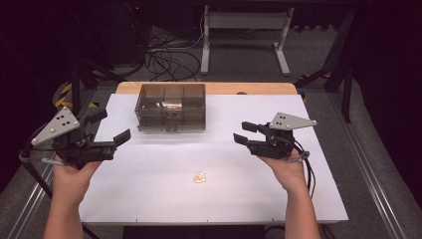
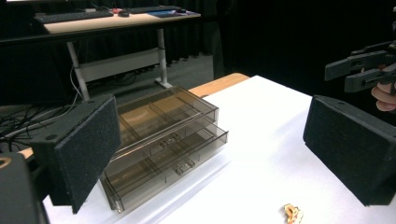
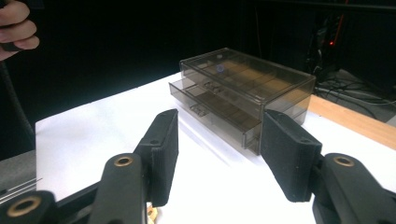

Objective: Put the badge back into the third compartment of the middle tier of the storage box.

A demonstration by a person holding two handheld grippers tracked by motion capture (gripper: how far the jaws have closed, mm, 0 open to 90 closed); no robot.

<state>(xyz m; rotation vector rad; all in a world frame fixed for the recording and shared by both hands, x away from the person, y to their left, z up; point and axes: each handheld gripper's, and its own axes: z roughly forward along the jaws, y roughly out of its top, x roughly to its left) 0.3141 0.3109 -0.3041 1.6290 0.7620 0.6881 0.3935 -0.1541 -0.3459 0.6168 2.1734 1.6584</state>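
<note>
— So, where do we stand with this one?

— Early, by our reckoning. We have the left gripper (image 1: 117, 140) held above the left edge of the white table (image 1: 149, 199), its jaws spread wide with nothing between them. Our right gripper (image 1: 244, 133) hangs over the right side, jaws partly apart and equally empty; no pad presses on anything.

— And the piece we're after?

— The small orange trinket (image 1: 200, 178) lies flat on the sheet, near the front and roughly midway between our two hands, well apart from both. In the left gripper view it sits low at the edge of the frame (image 2: 293, 213), below and between the jaws.

— The box?

— The smoky clear drawer box (image 1: 171, 107) stands at the far side of the table. From the right gripper view its lower drawer (image 3: 212, 112) looks pulled out a little; the upper one seems flush. Something pale rests in one of its compartments in the high view, though we can't make out what.

— So what's left?

— Nearly everything, we'd judge: nothing is picked up, the trinket is untouched, and if it belongs in a drawer, grasping, carrying, dropping and closing all remain.
</note>
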